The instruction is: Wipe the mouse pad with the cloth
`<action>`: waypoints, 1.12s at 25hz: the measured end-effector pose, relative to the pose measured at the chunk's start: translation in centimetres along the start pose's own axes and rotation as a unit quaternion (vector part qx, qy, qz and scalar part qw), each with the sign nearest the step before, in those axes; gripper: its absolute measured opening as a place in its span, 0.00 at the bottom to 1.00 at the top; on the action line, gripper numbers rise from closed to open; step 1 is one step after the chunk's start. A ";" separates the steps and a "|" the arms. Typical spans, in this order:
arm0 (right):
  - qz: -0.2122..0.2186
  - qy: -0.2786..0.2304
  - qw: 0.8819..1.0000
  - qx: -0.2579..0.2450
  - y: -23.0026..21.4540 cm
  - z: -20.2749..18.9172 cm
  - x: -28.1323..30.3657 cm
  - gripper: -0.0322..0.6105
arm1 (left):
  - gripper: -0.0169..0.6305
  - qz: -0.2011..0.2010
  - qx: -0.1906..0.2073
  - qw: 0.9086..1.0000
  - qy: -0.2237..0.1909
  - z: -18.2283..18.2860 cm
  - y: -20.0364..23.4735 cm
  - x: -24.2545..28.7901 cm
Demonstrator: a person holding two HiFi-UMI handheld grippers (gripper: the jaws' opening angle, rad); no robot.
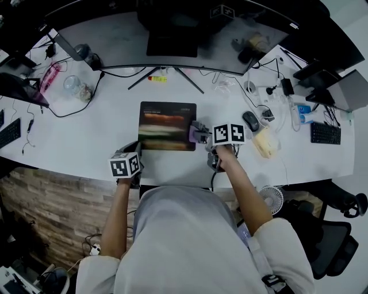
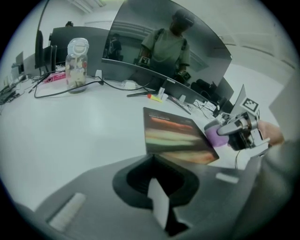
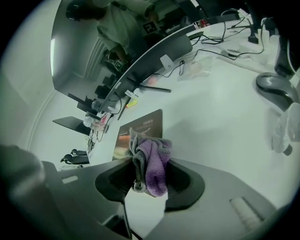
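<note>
No legible text.
- Monitor (image 2: 159, 42): short white brand lettering on the lower bezel, too small to read.
- Mouse pad (image 1: 167, 125): a line of fine print along the far edge, illegible.
- Left cube (image 1: 126, 165), right cube (image 1: 229, 134): black-and-white square markers, no letters or numbers.
- Tag (image 1: 223, 10) at the monitor's top: a similar square marker.

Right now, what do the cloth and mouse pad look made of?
Cloth: soft fuzzy pile fabric, likely microfibre, purple with grey; visible nap, limp bunched folds.
Mouse pad: thin, flat, dark sheet with printed colour streaks and a slight sheen; top could be fabric or plastic, can't tell.
</note>
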State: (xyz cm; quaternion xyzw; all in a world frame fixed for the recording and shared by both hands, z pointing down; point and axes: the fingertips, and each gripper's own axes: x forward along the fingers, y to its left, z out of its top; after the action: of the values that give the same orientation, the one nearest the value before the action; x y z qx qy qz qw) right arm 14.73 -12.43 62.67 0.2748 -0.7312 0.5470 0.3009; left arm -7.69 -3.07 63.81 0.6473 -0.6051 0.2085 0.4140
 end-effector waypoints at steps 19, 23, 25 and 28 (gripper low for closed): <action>0.065 0.060 0.994 -0.056 11.6 -3.7 7.8 0.32 | 0.03 0.000 0.001 1.000 0.002 0.1 0.0 0.1; 0.074 0.067 0.993 -0.065 13.7 -4.4 9.5 0.32 | 0.03 -0.004 -0.002 1.000 0.005 0.0 0.3 -0.1; 0.076 0.071 0.992 -0.066 14.4 -4.6 10.0 0.32 | 0.03 -0.009 -0.001 1.000 0.006 0.1 0.2 0.0; 0.074 0.072 0.993 -0.065 14.9 -4.8 10.8 0.32 | 0.03 -0.011 -0.002 1.000 0.008 0.1 0.3 0.0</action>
State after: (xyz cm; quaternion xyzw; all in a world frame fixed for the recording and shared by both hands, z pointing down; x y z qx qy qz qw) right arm -2.68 -4.84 62.23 0.1596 -0.7597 0.5377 0.3289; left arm -7.99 -3.16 63.82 0.6515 -0.5951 0.2073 0.4224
